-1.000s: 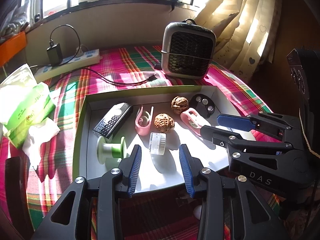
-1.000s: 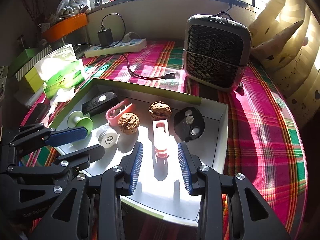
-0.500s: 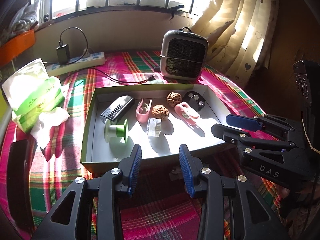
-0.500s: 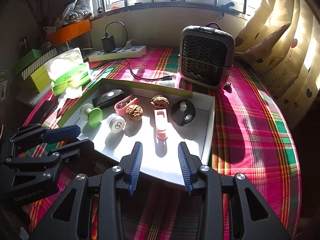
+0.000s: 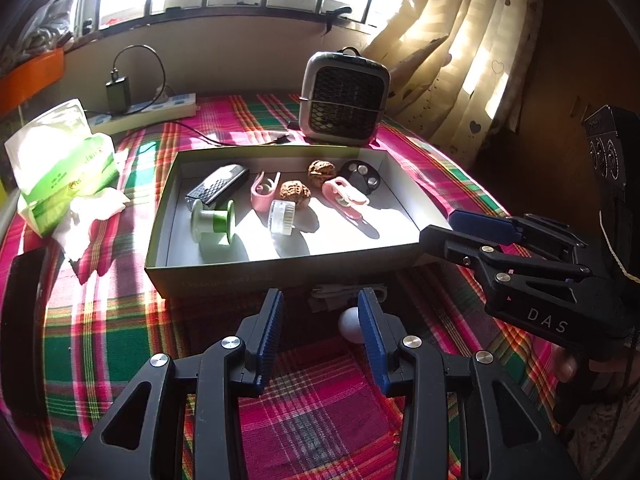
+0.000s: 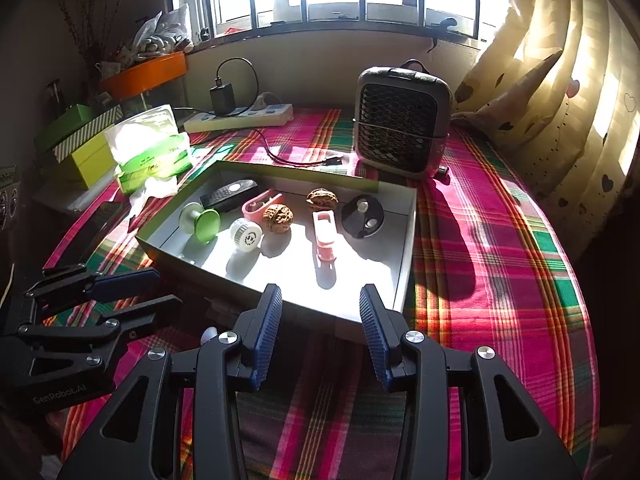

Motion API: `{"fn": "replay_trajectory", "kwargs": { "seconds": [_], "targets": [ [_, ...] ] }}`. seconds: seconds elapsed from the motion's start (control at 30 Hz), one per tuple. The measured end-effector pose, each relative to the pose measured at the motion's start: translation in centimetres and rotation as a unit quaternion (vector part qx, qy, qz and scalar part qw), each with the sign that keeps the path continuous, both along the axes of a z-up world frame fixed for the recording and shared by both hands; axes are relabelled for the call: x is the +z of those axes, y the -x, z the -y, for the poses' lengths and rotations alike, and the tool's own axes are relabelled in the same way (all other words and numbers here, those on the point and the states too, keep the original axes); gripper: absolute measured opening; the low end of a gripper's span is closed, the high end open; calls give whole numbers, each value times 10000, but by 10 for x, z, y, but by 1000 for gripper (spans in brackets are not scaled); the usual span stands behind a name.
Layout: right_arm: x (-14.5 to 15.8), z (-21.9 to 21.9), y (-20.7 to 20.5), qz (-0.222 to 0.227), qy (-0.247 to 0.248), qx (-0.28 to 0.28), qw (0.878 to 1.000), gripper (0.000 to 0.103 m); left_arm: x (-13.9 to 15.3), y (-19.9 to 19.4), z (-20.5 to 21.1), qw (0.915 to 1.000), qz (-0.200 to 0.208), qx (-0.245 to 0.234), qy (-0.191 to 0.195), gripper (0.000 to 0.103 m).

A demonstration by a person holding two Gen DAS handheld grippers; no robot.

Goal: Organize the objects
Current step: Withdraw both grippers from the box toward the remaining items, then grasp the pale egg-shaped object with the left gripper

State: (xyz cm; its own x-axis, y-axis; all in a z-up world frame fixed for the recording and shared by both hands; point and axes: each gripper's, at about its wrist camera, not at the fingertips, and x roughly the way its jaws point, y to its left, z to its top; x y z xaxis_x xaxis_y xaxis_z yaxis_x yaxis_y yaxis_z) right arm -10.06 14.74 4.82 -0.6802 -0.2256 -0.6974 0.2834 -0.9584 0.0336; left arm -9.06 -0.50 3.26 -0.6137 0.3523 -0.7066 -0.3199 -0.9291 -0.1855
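A shallow grey box lies on the plaid cloth. It holds a black remote-like device, a green spool, a white cap, two walnuts, two pink clips and a black round piece. My left gripper hovers open over the cloth just short of the box's near wall, holding nothing. A small white ball lies by its right finger. My right gripper hangs before the box's near corner. Its jaws are opening with nothing between them.
A grey fan heater stands behind the box, with a power strip and its cable at the back left. A green tissue pack and a dark flat phone lie to the left. Curtains hang on the right.
Both grippers have drawn back from above the box to the cloth in front of it. The right jaws stand a little wider. The objects in the box have not moved.
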Motion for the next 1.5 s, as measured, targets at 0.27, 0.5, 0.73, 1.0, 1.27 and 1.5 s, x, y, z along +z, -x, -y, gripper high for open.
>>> {"fn": "replay_trajectory", "kwargs": {
  "seconds": [0.27, 0.5, 0.73, 1.0, 1.27, 1.5],
  "targets": [
    [-3, -3, -12, 4, 8, -63, 10000, 42, -13, -3, -12, 9996, 173, -228, -6, 40],
    [-9, -5, -14, 88, 29, -85, 9999, 42, -19, 0, -18, 9993, 235, -276, 28, 40],
    [-19, -3, -14, 214, -4, -66, 9997, 42, -26, 7, -20, 9991, 344, -253, 47, 40],
    [-26, -1, -13, 330, 11, -66, 9994, 42, -25, 9, -19, 9992, 339, -209, -22, 25],
    [-31, 3, -10, 424, 87, 83, 9990, 42, -25, 7, -9, 9993, 357, -47, -2, 19],
    [-42, 9, -2, 680, 299, 342, 9967, 42, -26, 4, 12, 9990, 406, 183, -48, 19]
  ]
}}
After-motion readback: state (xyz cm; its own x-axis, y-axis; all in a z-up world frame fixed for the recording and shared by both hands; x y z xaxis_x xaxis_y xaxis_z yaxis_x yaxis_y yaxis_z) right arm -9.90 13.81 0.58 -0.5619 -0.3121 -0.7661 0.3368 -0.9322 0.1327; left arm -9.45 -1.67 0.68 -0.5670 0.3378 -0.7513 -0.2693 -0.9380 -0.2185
